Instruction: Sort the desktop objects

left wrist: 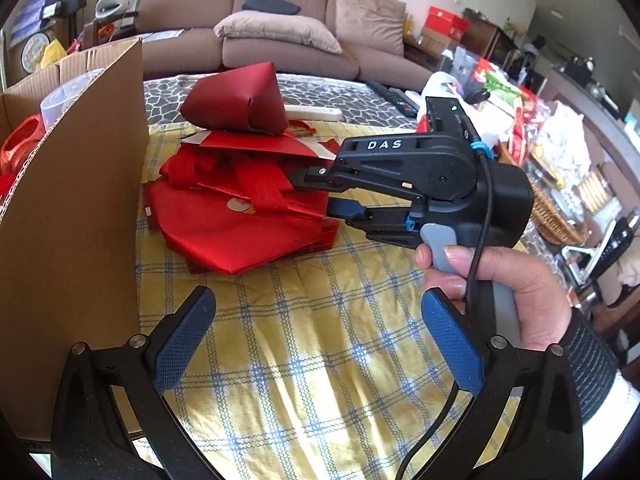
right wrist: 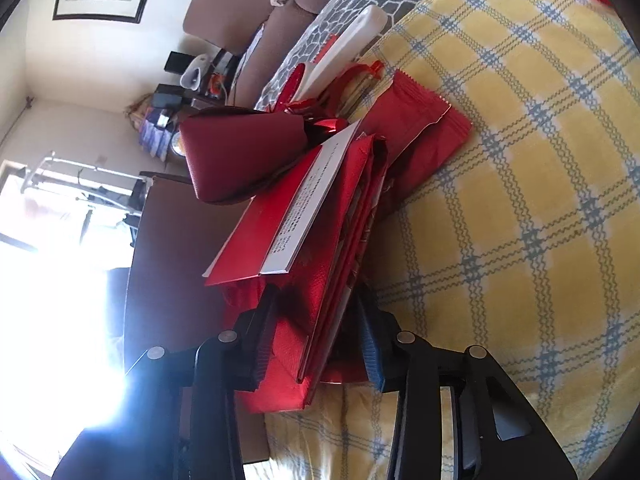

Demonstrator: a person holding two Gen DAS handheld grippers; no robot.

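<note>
A pile of red bags and envelopes (left wrist: 240, 208) lies on the yellow checked tablecloth (left wrist: 320, 340), with a dark red folded pouch (left wrist: 236, 100) on top. My right gripper (left wrist: 316, 192) reaches in from the right, turned on its side, and its jaws straddle the pile's edge. In the right wrist view the right gripper (right wrist: 316, 344) has its fingers on either side of the stack of red bags (right wrist: 320, 280), pressing against it. My left gripper (left wrist: 316, 332) is open and empty, above bare cloth in front of the pile.
An open cardboard box (left wrist: 72, 200) stands at the left, holding an orange bag and a clear tub. A wicker basket (left wrist: 556, 220) and clutter fill the right side. A white flat box (right wrist: 348, 44) lies behind the pile. A sofa stands beyond the table.
</note>
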